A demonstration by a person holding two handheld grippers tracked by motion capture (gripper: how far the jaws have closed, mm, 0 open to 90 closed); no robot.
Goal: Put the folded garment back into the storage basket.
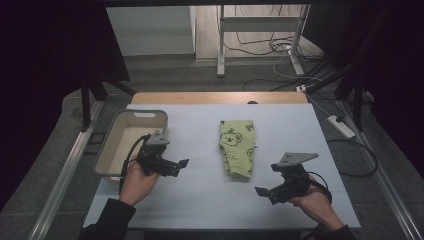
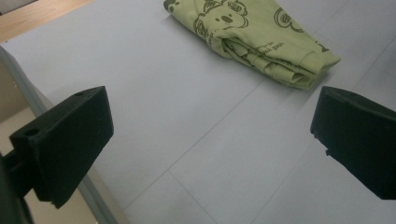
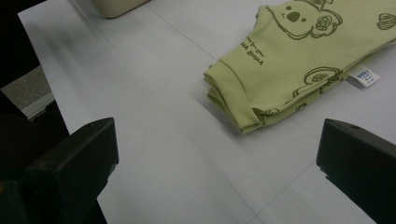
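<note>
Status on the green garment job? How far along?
Done: the garment lies folded mid-table, apart from the bin. In hand: nothing; the left hand-held gripper and right hand-held gripper are both open, flanking its near end without touching it. Left: probably grasping it and moving it to the bin, whose visible part looks empty.

left tongs (image 1: pixel 184 163): black, grey three-cornered plate, black cable | right tongs (image 1: pixel 260 191): same | sleeves: dark

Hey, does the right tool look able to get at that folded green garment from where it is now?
Probably yes. The right tool is open beside the folded green garment, with bare table between them.
</note>
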